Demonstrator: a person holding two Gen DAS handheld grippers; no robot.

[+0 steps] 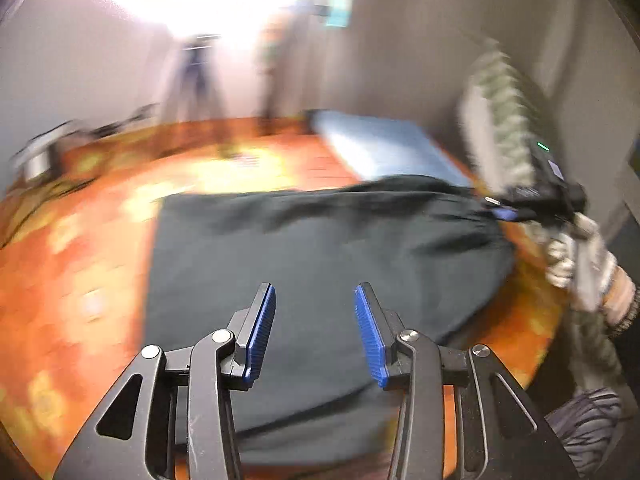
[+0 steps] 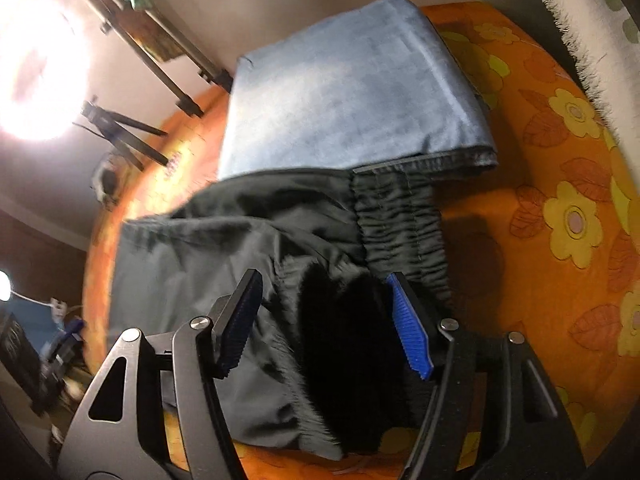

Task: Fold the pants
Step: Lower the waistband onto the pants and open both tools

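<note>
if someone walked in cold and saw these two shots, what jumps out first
The loud orange flowered bedcover fills both views. On it lie the dark pants, folded into a broad block, their gathered waistband beside a folded light-blue cloth further back. Both grippers stand open over the pants, the left gripper near the front edge, the right gripper at the waistband end, under a glaring lamp.

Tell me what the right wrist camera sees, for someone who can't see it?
The right tool hangs open over dark pants with a gathered waistband, nothing pinched. Behind them lies a folded blue cloth on an orange flowered cover.
</note>
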